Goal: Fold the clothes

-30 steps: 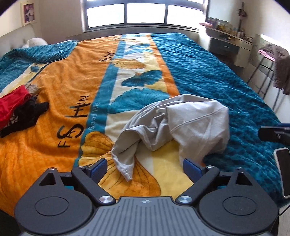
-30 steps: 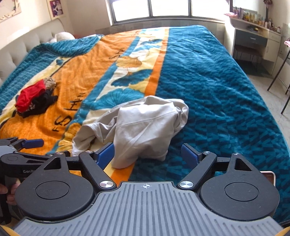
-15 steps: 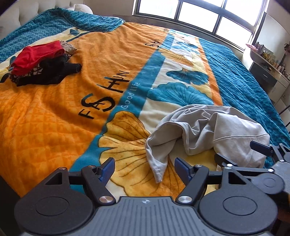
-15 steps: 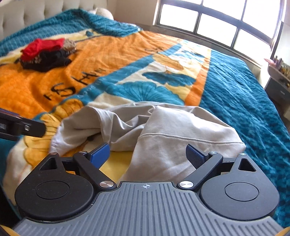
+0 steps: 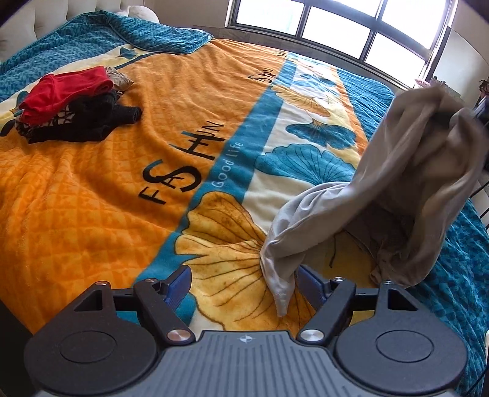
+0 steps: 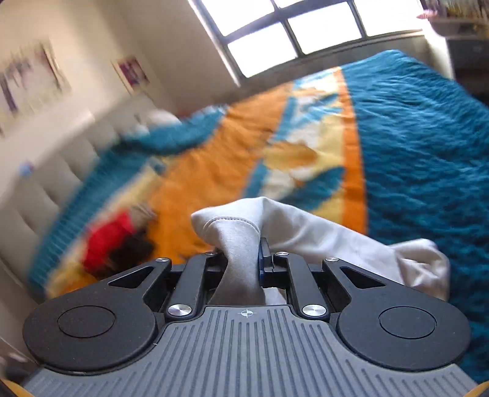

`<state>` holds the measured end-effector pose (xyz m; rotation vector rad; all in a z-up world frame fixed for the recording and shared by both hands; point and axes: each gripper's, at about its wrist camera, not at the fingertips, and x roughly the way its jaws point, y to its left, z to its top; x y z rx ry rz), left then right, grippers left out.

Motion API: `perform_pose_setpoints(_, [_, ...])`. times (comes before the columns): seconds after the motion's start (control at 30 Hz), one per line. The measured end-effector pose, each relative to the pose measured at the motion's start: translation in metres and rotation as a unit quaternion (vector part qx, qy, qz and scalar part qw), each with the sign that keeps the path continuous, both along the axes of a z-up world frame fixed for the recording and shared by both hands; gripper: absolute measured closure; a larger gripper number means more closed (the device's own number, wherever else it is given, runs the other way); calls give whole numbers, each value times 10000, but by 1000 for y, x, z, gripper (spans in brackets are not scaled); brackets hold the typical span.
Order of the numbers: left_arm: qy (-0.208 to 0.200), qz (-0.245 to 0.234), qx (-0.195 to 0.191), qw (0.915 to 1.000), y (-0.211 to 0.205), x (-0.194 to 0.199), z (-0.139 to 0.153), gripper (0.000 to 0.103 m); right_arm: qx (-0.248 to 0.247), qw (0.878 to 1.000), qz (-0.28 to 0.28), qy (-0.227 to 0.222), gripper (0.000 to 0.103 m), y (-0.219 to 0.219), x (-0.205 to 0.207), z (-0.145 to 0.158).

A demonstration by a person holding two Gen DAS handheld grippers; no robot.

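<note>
I'm looking into a home bedroom. A blanket-covered bed (image 5: 128, 189) fills it, with a tufted headboard (image 6: 52, 189) and a window (image 5: 336, 27).

We see pale grey soft matt jersey cloth garment (image 5: 406, 183), stitched seam at edge, pinched in right tongs (image 6: 244, 259). Left tongs (image 5: 241, 284): matt black plastic arms, blue rubbery pads, shiny metal pivot screws, ribbed grey plastic body. Orange-and-teal plush quilted blanket (image 5: 122, 189), fuzzy. Red cloth (image 5: 67, 91) and black knit (image 5: 91, 119) pile, matt. We note pale tufted padded headboard (image 6: 52, 183).
</note>
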<state>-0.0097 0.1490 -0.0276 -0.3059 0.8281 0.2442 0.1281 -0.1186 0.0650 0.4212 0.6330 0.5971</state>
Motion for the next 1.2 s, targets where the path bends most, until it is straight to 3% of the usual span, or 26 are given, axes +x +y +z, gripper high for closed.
perform_pose_setpoints(0.07, [-77,20,36,10000,2,-3,6,28,1392,9894,-129,-402,90,-31,-13,36])
perform_pose_setpoints(0.17, [-200,-4,146,9997,2,-8,16,27,2234,9624,-1224,-943,90,-85,-26,60])
perform_pose_setpoints(0.23, [-253,-74,191,9995,0,-10,21,26,2083,9488,-2238,-793,89,-121,-27,54])
perform_pose_setpoints(0.3, [-238,-140,246,9993,-4,-11,23,25,1679,9288,-3305,-20,87,-156,-28,31])
perform_pose_setpoints(0.33, [-214,-178,288,9992,-7,-10,22,25,1190,9184,-3742,495,71,-169,-29,15])
perform_pose_setpoints(0.4, [-144,-302,359,9988,-15,-7,20,24,14,9007,-4083,1483,57,-184,-31,-20])
perform_pose_setpoints(0.43, [-98,-376,382,9985,-20,-5,18,24,-310,9002,-3998,1701,57,-188,-39,-39])
perform_pose_setpoints(0.53, [19,-639,353,9973,-40,5,13,25,-733,9152,-3435,1976,54,-188,-68,-73])
perform_pose_setpoints(0.67, [51,-1124,221,9934,-76,23,13,25,-528,9417,-2705,1928,47,-177,-84,-90])
perform_pose_setpoints(0.87, [32,-1639,156,9863,-118,40,10,29,-423,9634,-2110,1600,54,-160,-95,-105])
perform_pose_setpoints(1.0, [186,-1815,102,9832,-136,51,3,30,-387,9651,-1745,1913,54,-138,-107,-125])
perform_pose_setpoints(1.2, [261,-1951,-5,9804,-155,64,0,30,-610,9590,-1862,2048,52,-137,-114,-133])
